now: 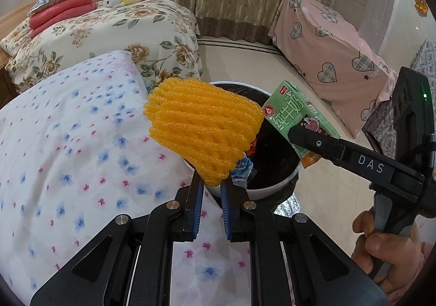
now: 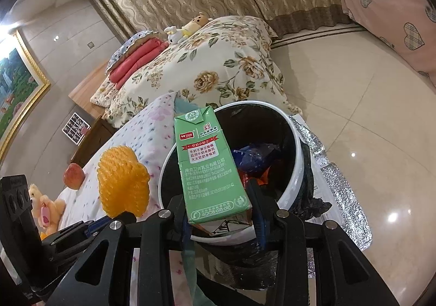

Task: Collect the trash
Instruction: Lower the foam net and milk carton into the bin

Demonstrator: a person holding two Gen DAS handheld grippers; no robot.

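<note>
My left gripper is shut on an orange foam fruit net and holds it over the near rim of a white trash bin lined with a black bag. The net also shows in the right wrist view. My right gripper is shut on a green milk carton held above the bin. The carton and right gripper also show in the left wrist view. Crumpled wrappers lie inside the bin.
A bed with a white flowered quilt lies left of the bin. A floral bed stands behind, a pink heart-print cover at right. An apple and a plush bear lie on the quilt. A silver mat lies under the bin.
</note>
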